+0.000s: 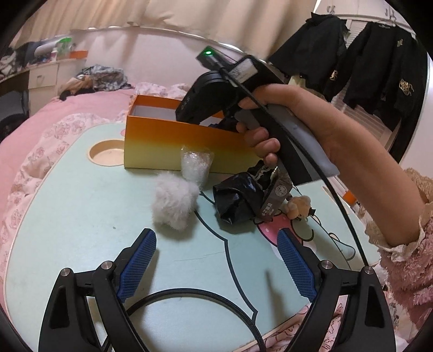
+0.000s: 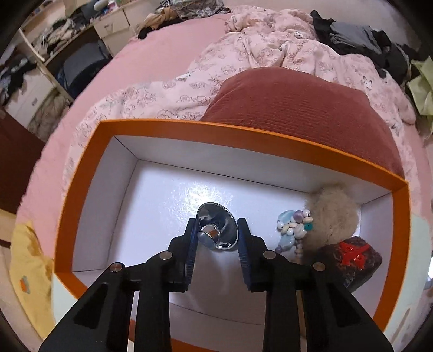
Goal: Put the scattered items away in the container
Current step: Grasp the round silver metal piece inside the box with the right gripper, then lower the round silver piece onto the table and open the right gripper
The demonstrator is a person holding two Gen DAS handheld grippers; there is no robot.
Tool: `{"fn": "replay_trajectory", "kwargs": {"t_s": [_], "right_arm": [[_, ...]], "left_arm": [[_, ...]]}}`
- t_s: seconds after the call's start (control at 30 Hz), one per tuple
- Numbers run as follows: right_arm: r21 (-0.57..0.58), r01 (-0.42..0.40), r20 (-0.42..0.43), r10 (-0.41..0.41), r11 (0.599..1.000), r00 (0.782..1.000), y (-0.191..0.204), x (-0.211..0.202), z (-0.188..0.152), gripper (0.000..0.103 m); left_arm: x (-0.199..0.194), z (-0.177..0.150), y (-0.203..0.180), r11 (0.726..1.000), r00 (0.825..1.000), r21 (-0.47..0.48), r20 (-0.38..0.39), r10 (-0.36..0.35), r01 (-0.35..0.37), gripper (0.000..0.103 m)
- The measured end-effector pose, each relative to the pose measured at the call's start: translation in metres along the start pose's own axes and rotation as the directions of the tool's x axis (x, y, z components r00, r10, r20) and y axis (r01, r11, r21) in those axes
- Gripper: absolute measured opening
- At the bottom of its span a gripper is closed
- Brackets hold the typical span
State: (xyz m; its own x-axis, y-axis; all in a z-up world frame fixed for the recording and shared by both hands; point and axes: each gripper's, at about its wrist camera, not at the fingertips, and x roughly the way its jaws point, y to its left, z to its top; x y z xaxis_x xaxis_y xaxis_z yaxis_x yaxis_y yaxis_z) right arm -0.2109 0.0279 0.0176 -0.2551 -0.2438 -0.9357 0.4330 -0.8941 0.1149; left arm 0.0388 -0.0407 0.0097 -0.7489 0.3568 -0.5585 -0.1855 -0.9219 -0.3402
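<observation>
Grips knob (image 2: 213,230) with right gripper (image 2: 217,238), low inside box (image 2: 216,127). Holds left gripper (image 1: 216,243) wide open, empty, over table (image 1: 81,216). Looks hard, slick, light; best pinched across flange, firmly.

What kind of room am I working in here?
Most likely a bedroom: the lap table with the orange box sits on a bed with pink bedding, dark clothes hang at the right, and a cluttered dresser stands behind.

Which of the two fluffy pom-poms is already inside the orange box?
The beige pom-pom, in the orange box's right corner beside the shell beads. The white pom-pom lies outside on the tray table.
</observation>
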Motion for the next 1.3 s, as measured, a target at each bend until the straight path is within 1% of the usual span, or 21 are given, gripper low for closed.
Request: {"fn": "replay_trajectory", "kwargs": {"t_s": [0.07, 0.13, 0.2, 0.3, 0.4, 0.47, 0.6, 0.67, 0.73, 0.87, 0.93, 1.03, 1.17, 1.23, 1.27, 1.3], "right_arm": [[0.024, -0.043, 0.044, 0.042, 0.999, 0.998, -0.005, -0.01, -0.002, 0.03], [0.036, -0.103, 0.09, 0.1, 0.994, 0.991, -0.007, -0.027, -0.004, 0.03], [0.026, -0.162, 0.138, 0.157, 0.987, 0.978, -0.007, -0.048, -0.007, 0.03], [0.008, -0.206, 0.209, 0.199, 0.979, 0.957, -0.01, -0.082, -0.018, 0.03], [-0.026, -0.229, 0.267, 0.227, 0.973, 0.936, -0.015, -0.117, -0.046, 0.03], [-0.044, -0.226, 0.289, 0.229, 0.973, 0.93, -0.014, -0.129, -0.067, 0.03], [-0.053, -0.252, 0.303, 0.256, 0.966, 0.918, -0.019, -0.131, -0.105, 0.03], [-0.04, -0.248, 0.301, 0.248, 0.968, 0.921, -0.019, -0.125, -0.121, 0.03], [-0.02, -0.217, 0.324, 0.212, 0.976, 0.922, -0.023, -0.123, -0.133, 0.03], [0.045, -0.175, 0.388, 0.144, 0.984, 0.91, -0.041, -0.127, -0.155, 0.03], [0.066, -0.131, 0.394, 0.095, 0.989, 0.914, -0.047, -0.128, -0.164, 0.03], [0.06, -0.082, 0.381, 0.053, 0.995, 0.923, -0.051, -0.12, -0.168, 0.03], [0.07, -0.075, 0.376, 0.043, 0.995, 0.925, -0.057, -0.109, -0.172, 0.03], [0.076, -0.104, 0.387, 0.067, 0.992, 0.92, -0.06, -0.108, -0.174, 0.03], [0.079, -0.121, 0.393, 0.08, 0.99, 0.916, -0.062, -0.109, -0.176, 0.031], [0.081, -0.133, 0.397, 0.09, 0.988, 0.913, -0.064, -0.109, -0.179, 0.037]], "left_arm": [[0.0, 0.001, 0.003, 1.0, 1.0, -0.013, 0.002, -0.004, 0.004, 0.091], [0.001, 0.001, 0.008, 1.0, 1.0, -0.025, 0.0, -0.005, 0.005, 0.091], [0.002, 0.0, 0.009, 0.999, 1.0, -0.034, -0.004, -0.005, 0.005, 0.091], [0.003, 0.0, 0.009, 0.999, 1.0, -0.038, -0.007, -0.005, 0.005, 0.091], [0.003, 0.0, 0.009, 0.999, 1.0, -0.034, -0.01, -0.003, 0.002, 0.091], [0.004, 0.0, 0.009, 0.999, 1.0, -0.033, -0.013, -0.001, 0.0, 0.091], [0.006, 0.0, 0.009, 0.999, 1.0, -0.035, -0.022, 0.001, -0.002, 0.091], [0.005, -0.001, 0.008, 0.999, 1.0, -0.034, -0.025, 0.004, -0.005, 0.091], [0.005, -0.001, 0.007, 0.999, 1.0, -0.033, -0.025, 0.007, -0.008, 0.091], [0.005, 0.001, 0.005, 0.999, 0.999, -0.027, -0.028, 0.016, -0.017, 0.091], [0.008, 0.001, 0.004, 1.0, 0.999, -0.024, -0.038, 0.019, -0.02, 0.091], [0.01, 0.001, 0.0, 1.0, 0.999, -0.011, -0.047, 0.024, -0.025, 0.091], [0.007, 0.0, -0.002, 0.999, 0.999, 0.006, -0.042, 0.033, -0.033, 0.091], [0.006, 0.0, -0.001, 0.999, 0.999, 0.002, -0.04, 0.033, -0.033, 0.091], [0.006, 0.0, 0.0, 0.999, 0.999, -0.003, -0.041, 0.033, -0.033, 0.091], [0.007, 0.0, 0.001, 0.999, 0.999, -0.007, -0.043, 0.032, -0.033, 0.091]]}}
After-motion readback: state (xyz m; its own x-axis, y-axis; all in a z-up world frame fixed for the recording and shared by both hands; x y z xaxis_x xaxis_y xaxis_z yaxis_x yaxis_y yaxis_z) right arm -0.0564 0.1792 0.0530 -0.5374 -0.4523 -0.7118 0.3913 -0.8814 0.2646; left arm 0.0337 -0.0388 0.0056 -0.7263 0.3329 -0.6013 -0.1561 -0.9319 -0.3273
